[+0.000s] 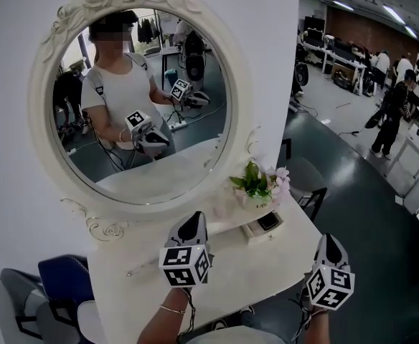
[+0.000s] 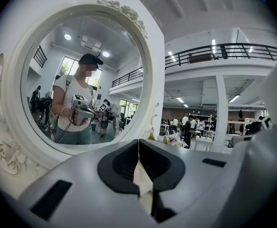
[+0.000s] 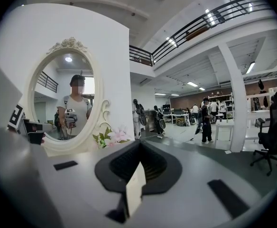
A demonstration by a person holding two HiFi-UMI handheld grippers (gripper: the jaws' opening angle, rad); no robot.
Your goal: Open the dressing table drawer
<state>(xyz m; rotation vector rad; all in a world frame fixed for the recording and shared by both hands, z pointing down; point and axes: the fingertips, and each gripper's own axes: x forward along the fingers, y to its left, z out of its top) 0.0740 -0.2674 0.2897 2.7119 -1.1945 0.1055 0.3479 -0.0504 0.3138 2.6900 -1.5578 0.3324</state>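
One mirror (image 1: 134, 106); one dressing table (image 1: 267, 264); one flower pot (image 1: 255, 198); two hand-held grippers (image 1: 193, 219) (image 1: 329, 239); one blue chair (image 1: 62, 278).

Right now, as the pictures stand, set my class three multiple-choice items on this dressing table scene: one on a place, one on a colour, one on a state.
1. Where does the flower pot stand?
A. on the floor
B. on the tabletop, by the lower right of the mirror frame
C. on a chair

2. What colour is the mirror frame?
A. black
B. red
C. white

3. How do the jaws of the right gripper stand?
A. together, nothing between them
B. wide apart
C. closed on a drawer handle

Key: 1 B, the head view shows it on the tabletop beside the frame. 2 C, the carved frame is white in every view. 3 A, the right gripper view shows the jaws meeting with nothing between them.
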